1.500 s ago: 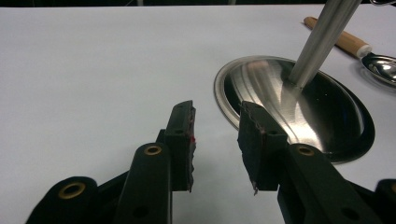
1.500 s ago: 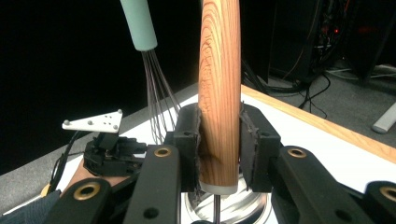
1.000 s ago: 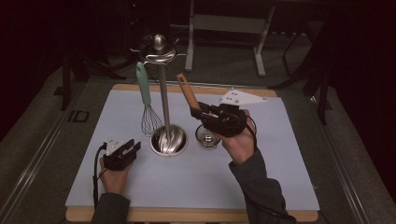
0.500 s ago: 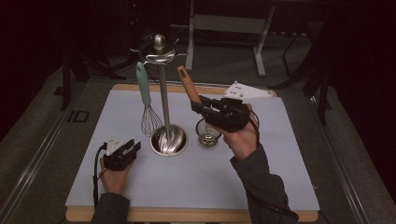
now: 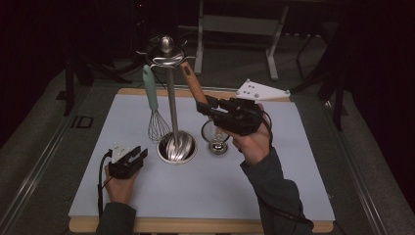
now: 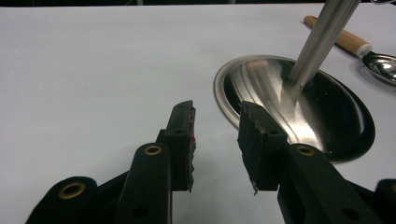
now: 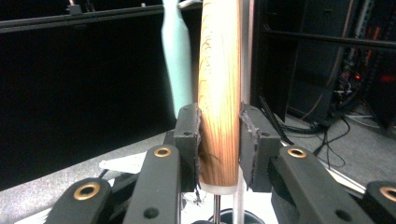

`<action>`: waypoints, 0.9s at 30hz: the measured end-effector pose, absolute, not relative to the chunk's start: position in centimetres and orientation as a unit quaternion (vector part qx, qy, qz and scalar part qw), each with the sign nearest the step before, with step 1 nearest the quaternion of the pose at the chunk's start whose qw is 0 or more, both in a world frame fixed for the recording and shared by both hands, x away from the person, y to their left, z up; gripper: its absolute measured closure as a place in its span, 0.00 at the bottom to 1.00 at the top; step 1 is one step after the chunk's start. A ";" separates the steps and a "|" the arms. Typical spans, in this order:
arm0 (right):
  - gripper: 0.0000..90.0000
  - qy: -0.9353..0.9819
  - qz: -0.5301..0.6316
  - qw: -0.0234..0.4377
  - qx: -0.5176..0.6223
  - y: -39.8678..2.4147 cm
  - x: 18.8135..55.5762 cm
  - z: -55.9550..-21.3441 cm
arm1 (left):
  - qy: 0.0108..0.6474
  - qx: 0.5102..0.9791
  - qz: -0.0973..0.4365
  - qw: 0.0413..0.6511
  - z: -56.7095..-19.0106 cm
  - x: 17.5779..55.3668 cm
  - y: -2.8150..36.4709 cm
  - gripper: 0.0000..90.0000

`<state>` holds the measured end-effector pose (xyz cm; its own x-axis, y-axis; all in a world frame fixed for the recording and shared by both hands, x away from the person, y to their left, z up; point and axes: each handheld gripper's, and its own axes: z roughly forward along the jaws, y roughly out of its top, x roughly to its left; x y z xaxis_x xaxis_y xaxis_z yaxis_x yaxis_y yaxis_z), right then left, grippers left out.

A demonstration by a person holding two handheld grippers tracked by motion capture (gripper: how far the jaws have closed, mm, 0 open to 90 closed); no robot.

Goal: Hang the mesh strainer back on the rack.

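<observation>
Between right gripper (image 7: 219, 144) pads — wooden handle (image 7: 219, 93), clamped upright.

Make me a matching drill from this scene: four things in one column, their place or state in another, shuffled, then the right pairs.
Things:
1. whisk
2. wooden-handled utensil
3. left tongs
4. stand base

Places or states:
A. open, holding nothing, low over the mat
B. round, shiny, flat on the mat with a pole rising from it
C. hanging from the stand's top by its mint handle
D. clamped at its handle by the right tongs

Pairs: 1-C, 2-D, 3-A, 4-B
</observation>
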<state>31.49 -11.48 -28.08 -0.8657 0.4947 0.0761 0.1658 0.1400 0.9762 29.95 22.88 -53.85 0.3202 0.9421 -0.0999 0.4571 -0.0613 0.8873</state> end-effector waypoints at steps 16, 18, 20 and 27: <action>0.79 0.756 0.610 0.121 0.203 -9.6 32.4 -28.4 | 0.517 0.676 0.269 0.450 -53.9 30.0 22.9 0.73; 0.79 0.757 0.608 0.118 0.206 -9.5 32.7 -28.6 | 0.517 0.677 0.269 0.450 -53.9 30.0 22.9 0.73; 0.79 0.759 0.605 0.116 0.209 -9.3 33.0 -28.8 | 0.517 0.677 0.269 0.450 -53.9 30.0 22.9 0.73; 0.79 0.769 0.595 0.114 0.206 -8.6 33.8 -29.1 | 0.517 0.677 0.269 0.450 -53.8 30.0 22.9 0.73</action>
